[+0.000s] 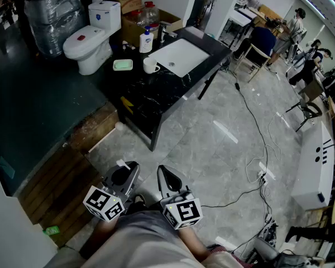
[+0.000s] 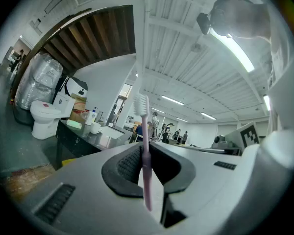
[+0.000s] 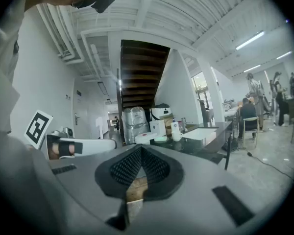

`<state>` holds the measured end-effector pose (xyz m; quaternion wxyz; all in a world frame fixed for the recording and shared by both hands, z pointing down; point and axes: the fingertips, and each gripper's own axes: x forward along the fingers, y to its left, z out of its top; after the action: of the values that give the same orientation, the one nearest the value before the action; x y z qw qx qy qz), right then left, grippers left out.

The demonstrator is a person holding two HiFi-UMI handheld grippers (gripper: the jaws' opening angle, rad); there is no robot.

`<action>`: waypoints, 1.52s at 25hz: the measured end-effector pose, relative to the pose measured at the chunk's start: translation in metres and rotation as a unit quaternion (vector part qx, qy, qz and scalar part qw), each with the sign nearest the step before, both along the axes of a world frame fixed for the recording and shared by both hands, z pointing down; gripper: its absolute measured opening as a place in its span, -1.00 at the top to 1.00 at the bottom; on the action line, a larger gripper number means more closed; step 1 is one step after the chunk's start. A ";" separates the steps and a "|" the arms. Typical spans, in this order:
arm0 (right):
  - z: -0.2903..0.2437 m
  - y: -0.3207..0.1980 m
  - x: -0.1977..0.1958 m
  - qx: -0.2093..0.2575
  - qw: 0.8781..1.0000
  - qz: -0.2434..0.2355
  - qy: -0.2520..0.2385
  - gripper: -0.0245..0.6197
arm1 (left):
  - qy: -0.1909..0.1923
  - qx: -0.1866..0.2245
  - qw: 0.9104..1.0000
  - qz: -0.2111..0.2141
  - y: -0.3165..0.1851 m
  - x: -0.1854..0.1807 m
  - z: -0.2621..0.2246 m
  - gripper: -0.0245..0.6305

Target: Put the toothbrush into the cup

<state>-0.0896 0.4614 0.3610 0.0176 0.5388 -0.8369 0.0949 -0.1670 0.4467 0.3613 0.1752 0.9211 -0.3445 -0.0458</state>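
A pale pink toothbrush (image 2: 145,155) with white bristles stands upright between the jaws of my left gripper (image 2: 146,148), which is shut on its handle. The white cup (image 1: 151,66) sits far ahead on the black marble counter (image 1: 151,102), beside the sink basin (image 1: 181,56). It also shows small in the left gripper view as the cup (image 2: 95,128) and in the right gripper view as the cup (image 3: 176,135). Both grippers are held close to my body, the left gripper (image 1: 125,175) and the right gripper (image 1: 168,177) side by side. My right gripper (image 3: 141,148) is shut with nothing in it.
A white toilet (image 1: 92,38) stands left of the counter, with a green soap dish (image 1: 123,65) and a pump bottle (image 1: 146,39) near the cup. A raised wooden platform (image 1: 56,188) lies to my left. Cables (image 1: 257,172) trail on the tiled floor at right. People sit at desks far right.
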 end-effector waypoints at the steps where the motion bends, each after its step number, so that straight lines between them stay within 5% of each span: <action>1: 0.000 0.000 0.000 0.000 1.000 -0.002 0.000 0.91 | 0.000 0.001 1.000 0.000 -0.001 0.001 0.001 0.80; 16: 0.004 -0.008 0.012 -0.004 1.000 0.001 -0.009 0.91 | 0.005 0.000 1.000 -0.003 -0.012 0.012 0.001 0.80; 28: 0.001 -0.037 0.067 -0.009 1.000 -0.011 -0.022 0.90 | -0.009 -0.006 1.000 -0.024 -0.041 0.050 -0.011 0.80; 38: 0.011 -0.068 0.107 -0.015 0.998 -0.053 -0.027 0.90 | -0.034 0.033 0.997 -0.067 -0.078 0.069 -0.045 0.80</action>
<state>0.0174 0.3930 0.3724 0.0082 0.4905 -0.8629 0.1212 -0.0978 0.3685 0.3162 0.1291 0.9022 -0.4099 -0.0372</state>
